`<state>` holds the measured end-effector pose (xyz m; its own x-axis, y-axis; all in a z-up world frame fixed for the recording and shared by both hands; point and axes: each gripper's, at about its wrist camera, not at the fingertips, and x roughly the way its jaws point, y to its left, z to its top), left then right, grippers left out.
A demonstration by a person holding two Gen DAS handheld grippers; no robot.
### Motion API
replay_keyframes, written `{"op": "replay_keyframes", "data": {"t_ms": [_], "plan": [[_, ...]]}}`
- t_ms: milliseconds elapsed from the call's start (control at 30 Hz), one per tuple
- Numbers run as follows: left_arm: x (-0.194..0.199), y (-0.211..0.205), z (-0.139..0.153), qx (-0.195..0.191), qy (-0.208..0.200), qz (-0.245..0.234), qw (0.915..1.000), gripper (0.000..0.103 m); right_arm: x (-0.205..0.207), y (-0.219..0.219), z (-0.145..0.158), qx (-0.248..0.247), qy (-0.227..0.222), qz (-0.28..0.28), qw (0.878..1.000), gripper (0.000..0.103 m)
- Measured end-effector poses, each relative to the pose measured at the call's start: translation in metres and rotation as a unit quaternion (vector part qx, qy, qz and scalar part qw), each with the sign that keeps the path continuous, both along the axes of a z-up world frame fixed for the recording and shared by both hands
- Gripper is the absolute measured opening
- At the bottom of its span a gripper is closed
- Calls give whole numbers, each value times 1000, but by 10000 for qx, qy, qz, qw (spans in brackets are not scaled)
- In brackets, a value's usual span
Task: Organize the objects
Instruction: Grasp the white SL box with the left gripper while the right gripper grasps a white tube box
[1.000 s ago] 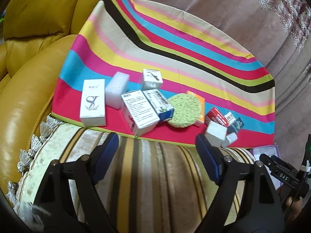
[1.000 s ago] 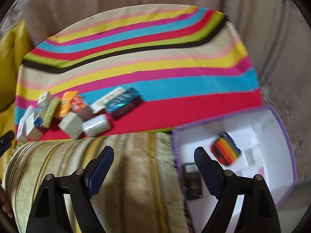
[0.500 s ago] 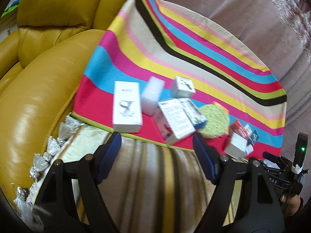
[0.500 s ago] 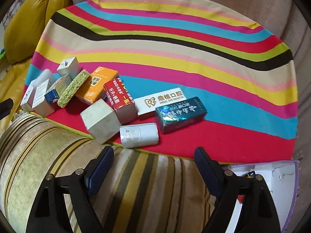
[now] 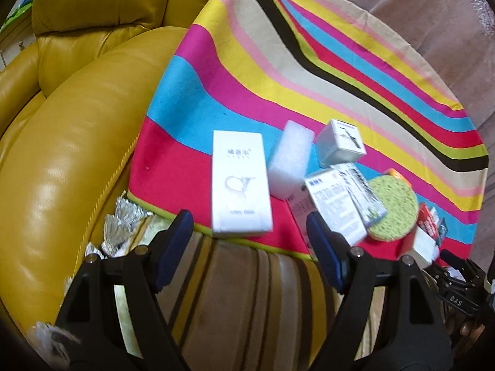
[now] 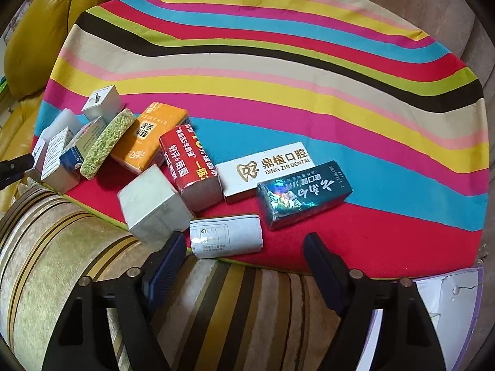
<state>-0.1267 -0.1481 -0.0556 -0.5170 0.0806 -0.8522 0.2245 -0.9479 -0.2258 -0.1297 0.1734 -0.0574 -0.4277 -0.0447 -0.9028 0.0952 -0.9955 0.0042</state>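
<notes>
Left wrist and right wrist views: each hand-held gripper [image 5: 249, 241] [image 6: 243, 256] hovers empty, fingers spread, over boxes [image 6: 304, 194].

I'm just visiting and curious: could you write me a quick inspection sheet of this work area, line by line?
Surface: striped cloth over a cushion.
Job's things: small boxes and packets crowded along the near edge, among them a tall white box, teal box, orange packet, green sponge.
Clutter: purple-rimmed white box at the right.
Grippers: left gripper and right gripper open, empty.
Cables: nothing seen.
Surroundings: yellow leather sofa.
</notes>
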Motion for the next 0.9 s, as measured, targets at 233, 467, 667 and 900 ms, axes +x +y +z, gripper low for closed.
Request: {"op": "replay_keyframes", "data": {"t_ms": [233,467,667,900], "plan": [[-19,-4,-12,-140,-206,-44,9997,78,-6,0,-4,-115,-88,46,9999,68],[-28,-6,-20,-209,-340,-33,9992,66,-10,-1,-12,-176,-211,56,9996,47],[-27,-9,-21,-226,-387,-22,9990,46,-7,-3,-11,-182,-160,89,9997,47],[-9,-15,-5,-318,-95,247,9991,46,2,-5,-3,-118,44,43,9999,47]]}}
